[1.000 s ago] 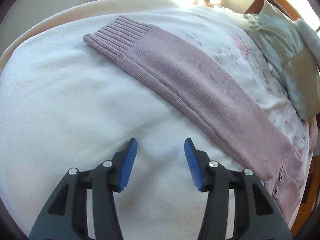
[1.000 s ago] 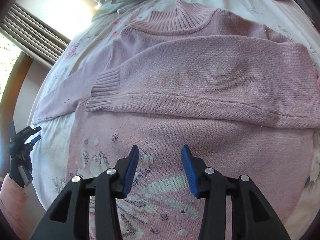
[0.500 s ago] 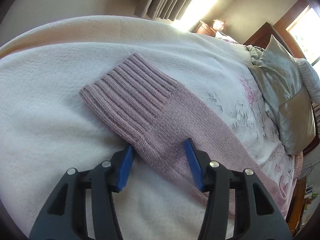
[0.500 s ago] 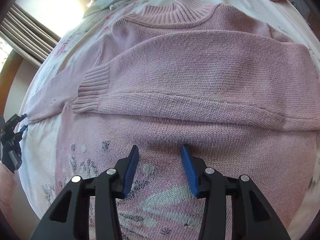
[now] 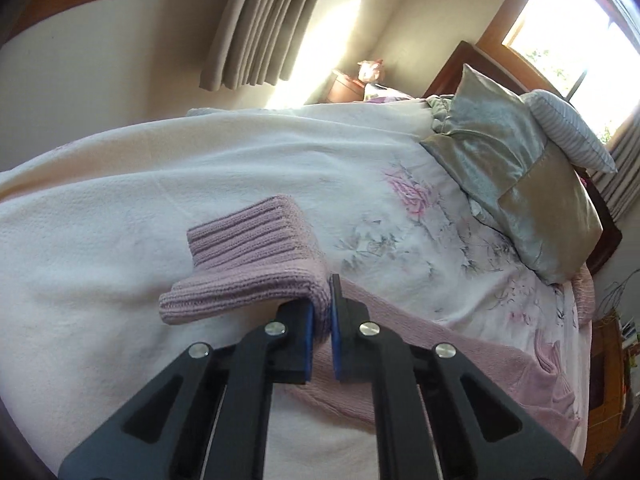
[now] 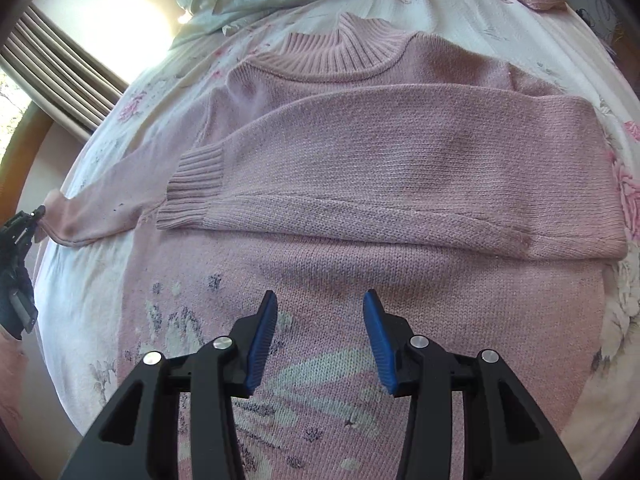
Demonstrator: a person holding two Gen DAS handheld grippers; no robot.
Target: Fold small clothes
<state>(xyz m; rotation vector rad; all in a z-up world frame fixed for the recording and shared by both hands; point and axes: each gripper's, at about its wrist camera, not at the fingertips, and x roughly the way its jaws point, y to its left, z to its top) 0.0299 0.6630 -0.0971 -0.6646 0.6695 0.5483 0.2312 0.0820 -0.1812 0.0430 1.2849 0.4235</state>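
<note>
A pink knitted sweater (image 6: pixel 400 168) lies flat on a bed covered by a white floral bedspread (image 6: pixel 84 288), filling the centre of the right wrist view with its ribbed collar (image 6: pixel 336 56) toward the top of the frame. One sleeve is folded across the chest, its ribbed cuff (image 6: pixel 192 188) ending left of centre. The other sleeve (image 6: pixel 120 200) stretches out toward the left edge of the frame, where the left gripper (image 6: pixel 38 216) shows as a small dark shape at its end.

In the left wrist view, the left gripper (image 5: pixel 322 312) sits at the bottom centre with its blue pads (image 5: pixel 336 320) pressed nearly together, pinching the knit just behind the sleeve's ribbed cuff (image 5: pixel 248 240). The cuff is lifted off the bedspread (image 5: pixel 100 240) and bunches above and to the left of the fingers, while the rest of the sleeve (image 5: pixel 460 360) trails toward the lower right. A grey-green satin pillow (image 5: pixel 512 184) and a striped pillow (image 5: pixel 568 124) lean at the upper right, curtains (image 5: pixel 264 20) hang at the upper centre.

The right gripper (image 6: pixel 320 316) hovers over the sweater's lower front, its fingers spread wide and holding nothing.
</note>
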